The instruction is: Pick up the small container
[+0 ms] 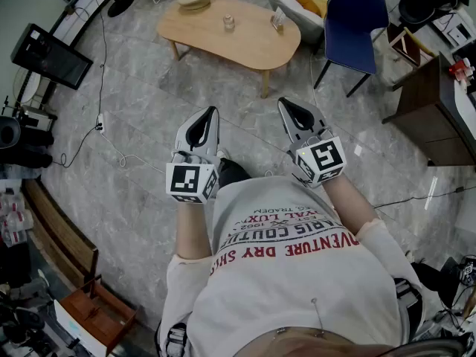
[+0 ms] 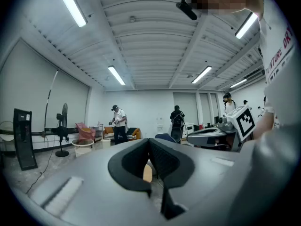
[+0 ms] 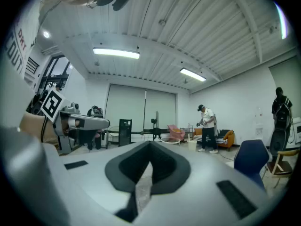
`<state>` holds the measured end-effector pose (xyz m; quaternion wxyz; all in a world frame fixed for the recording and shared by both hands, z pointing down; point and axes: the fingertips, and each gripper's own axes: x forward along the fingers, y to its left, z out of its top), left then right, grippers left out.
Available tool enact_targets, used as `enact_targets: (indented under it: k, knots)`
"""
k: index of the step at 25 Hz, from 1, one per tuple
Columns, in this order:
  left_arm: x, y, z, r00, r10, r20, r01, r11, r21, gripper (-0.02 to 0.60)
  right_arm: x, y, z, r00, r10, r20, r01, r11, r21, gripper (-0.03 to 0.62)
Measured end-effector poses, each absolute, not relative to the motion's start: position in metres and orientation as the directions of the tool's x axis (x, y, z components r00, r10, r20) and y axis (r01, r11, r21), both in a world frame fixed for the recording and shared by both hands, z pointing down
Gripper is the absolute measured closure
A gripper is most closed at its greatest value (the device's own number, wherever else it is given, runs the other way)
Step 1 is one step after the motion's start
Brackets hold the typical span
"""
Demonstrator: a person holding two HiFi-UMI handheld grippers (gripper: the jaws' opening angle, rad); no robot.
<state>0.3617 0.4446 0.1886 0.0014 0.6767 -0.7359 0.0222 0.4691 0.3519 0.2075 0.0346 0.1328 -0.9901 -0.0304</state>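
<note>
The small container [image 1: 229, 22], a little clear jar, stands on the light wooden table [image 1: 253, 47] far ahead across the floor. Both grippers are held at chest height, side by side, pointing toward that table and well short of it. In the head view the left gripper [image 1: 209, 114] has its jaws together with nothing in them. The right gripper [image 1: 287, 105] looks the same. The left gripper view shows its own jaws [image 2: 149, 143] meeting, with the right gripper [image 2: 217, 132] beside them. In the right gripper view the jaws [image 3: 150, 146] are likewise closed and empty.
A card stand [image 1: 278, 19] and a round flat stack [image 1: 195, 0] share the table. A blue chair [image 1: 357, 19] stands to its right, a dark desk [image 1: 431, 103] further right. Cables [image 1: 111, 143] cross the marble floor at left. People stand at the room's far end [image 2: 117, 124].
</note>
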Motion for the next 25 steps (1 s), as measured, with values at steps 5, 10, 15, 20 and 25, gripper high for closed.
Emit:
enact_targets:
  k: [5,10,15,20,25]
  knots:
    - [0.367,0.44,0.193,-0.076,-0.996,0.042,-0.996,0.074,-0.049,0.57,0.471,0.351,0.209,-0.964,-0.26,0.064,-0.256,0.965,0.064,0.588]
    - [0.369,0.437,0.195,-0.083,-0.995,0.059,-0.995,0.08,-0.059,0.571,0.472,0.349,0.214,-0.965,-0.248,0.089,-0.245,0.968,0.051,0.588]
    - [0.373,0.436,0.194,-0.09,-0.993,0.082,-0.994,0.085,-0.065,0.569,0.474,0.348,0.216,-0.97,-0.227,0.088,-0.227,0.974,0.01,0.588]
    - [0.365,0.426,0.197,-0.111,-0.99,0.091,-0.991,0.104,-0.083,0.222,0.467,0.339,0.221,-0.969,-0.236,0.067,-0.239,0.97,-0.048,0.588]
    - [0.345,0.415,0.208,-0.124,-0.987,0.103,-0.991,0.119,-0.059,0.219,0.459,0.329,0.237,-0.966,-0.243,0.092,-0.249,0.966,-0.07,0.588]
